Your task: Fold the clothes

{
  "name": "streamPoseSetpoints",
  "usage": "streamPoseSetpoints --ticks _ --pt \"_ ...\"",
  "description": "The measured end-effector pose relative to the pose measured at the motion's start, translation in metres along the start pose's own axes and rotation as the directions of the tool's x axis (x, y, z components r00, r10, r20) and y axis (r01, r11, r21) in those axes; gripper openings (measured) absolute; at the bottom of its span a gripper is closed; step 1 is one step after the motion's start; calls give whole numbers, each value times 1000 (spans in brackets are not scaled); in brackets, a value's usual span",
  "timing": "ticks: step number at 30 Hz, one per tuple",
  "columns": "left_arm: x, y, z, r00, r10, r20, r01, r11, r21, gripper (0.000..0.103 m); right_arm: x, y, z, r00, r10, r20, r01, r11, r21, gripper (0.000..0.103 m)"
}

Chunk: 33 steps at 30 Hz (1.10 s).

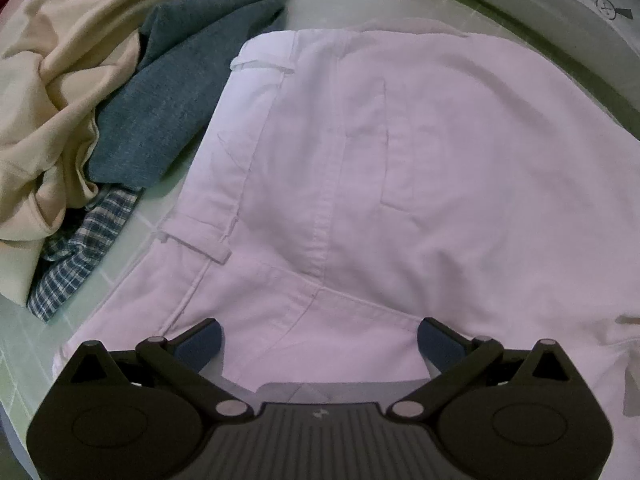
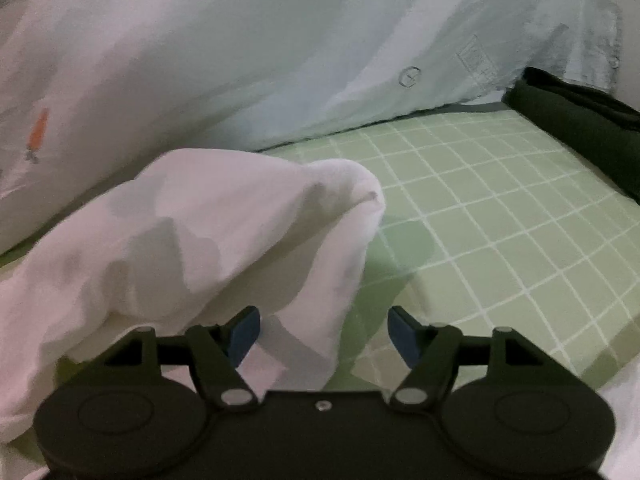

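- My left claw hangs with its jaws wide apart over the waistband end of the white trousers, which lie spread flat on the green grid mat; nothing is pinched there.
- My right claw is released too, jaws apart, with a raised fold of white cloth bunched just ahead and to its left. No cloth sits between the pads.
- Risk: that raised fold looks loose and unsupported. I judge it may slump back or unroll, spoiling the fold line.
- Risk: if I close the left claw where it hangs, I could catch only the top layer near the belt loop and drag the trousers askew.
- Risk: a sideways pull may sweep the trousers into the pile beside them.
- Around: a cream garment, a grey-blue garment and a checked shirt are heaped just left of the trousers, crowding that edge.
- In the right view a pale sheet with a small orange print rises behind the mat, and a dark folded cloth lies at the far right, limiting room there.
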<state>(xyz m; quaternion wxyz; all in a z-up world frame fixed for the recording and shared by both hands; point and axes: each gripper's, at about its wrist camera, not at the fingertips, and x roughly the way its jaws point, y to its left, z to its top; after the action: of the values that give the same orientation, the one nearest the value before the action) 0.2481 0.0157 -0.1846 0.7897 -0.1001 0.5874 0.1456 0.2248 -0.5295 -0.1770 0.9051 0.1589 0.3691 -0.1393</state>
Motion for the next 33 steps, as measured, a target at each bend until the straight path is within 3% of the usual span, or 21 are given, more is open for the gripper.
streamPoseSetpoints --ticks 1,3,4,5,8,12,14,15,16,19,21,23,24,25,26,27,28,29,30,32,33 --pt "0 0 0 1000 0 4 0 1000 0 103 2 -2 1 1000 9 -6 -9 1000 5 69" --pt "0 1 -1 1000 0 13 0 1000 0 103 6 -7 2 1000 26 -18 -26 1000 14 45" --pt "0 1 -1 1000 0 16 0 1000 0 103 8 -10 3 999 36 -23 -36 999 19 19" --pt "0 2 -1 1000 0 16 0 1000 0 103 9 -12 5 998 55 -30 -54 998 19 4" --pt "0 3 1 1000 -1 12 1 1000 1 103 6 -13 17 998 69 -7 -69 996 -57 2" --pt "1 4 2 1000 -1 16 1 1000 3 103 -32 5 48 982 0 186 55 956 -289 2" --pt "1 5 1 1000 -1 25 1 1000 2 103 -63 13 64 939 -36 343 167 917 -362 2" --pt "1 6 1 1000 -2 29 2 1000 1 103 -80 16 68 901 -55 431 230 902 -366 2" --pt "1 6 1 999 -2 32 2 1000 1 103 -98 17 69 849 -77 522 295 889 -350 2" --pt "1 8 2 999 -1 37 1 1000 -2 103 -120 16 58 749 -173 639 446 846 -294 2" --pt "0 9 1 999 -1 39 1 1000 -3 103 -107 3 41 785 -230 575 468 829 -307 2" --pt "-1 7 -6 999 0 40 0 1000 -2 103 -90 -18 20 870 -261 419 395 877 -273 2" --pt "-2 6 -7 999 0 39 0 1000 -2 103 -83 -28 10 902 -268 338 360 899 -248 2" --pt "-2 6 -8 999 -1 38 1 1000 -1 103 -79 -37 2 923 -260 282 320 927 -195 4" --pt "-3 5 -8 999 0 37 0 1000 -1 103 -76 -46 -7 942 -247 229 283 949 -140 13" --pt "-4 4 -8 999 0 36 0 1000 -1 103 -74 -52 -12 951 -234 200 258 961 -99 20" --pt "-5 3 -8 999 0 35 0 1000 -2 103 -72 -55 -14 955 -233 184 250 966 -72 37" --pt "-5 3 -7 999 1 32 0 1000 -2 103 -70 -57 -15 958 -231 168 242 969 -48 47" --pt "-5 3 -7 1000 1 28 0 1000 -2 103 -65 -56 -11 963 -217 159 227 973 -49 50" --pt "-5 3 -5 1000 0 21 0 1000 -2 103 -54 -55 -4 972 -188 140 197 979 -51 71" --pt "-4 3 -4 1000 0 17 0 1000 -2 103 -49 -55 0 976 -173 131 181 982 -51 76"
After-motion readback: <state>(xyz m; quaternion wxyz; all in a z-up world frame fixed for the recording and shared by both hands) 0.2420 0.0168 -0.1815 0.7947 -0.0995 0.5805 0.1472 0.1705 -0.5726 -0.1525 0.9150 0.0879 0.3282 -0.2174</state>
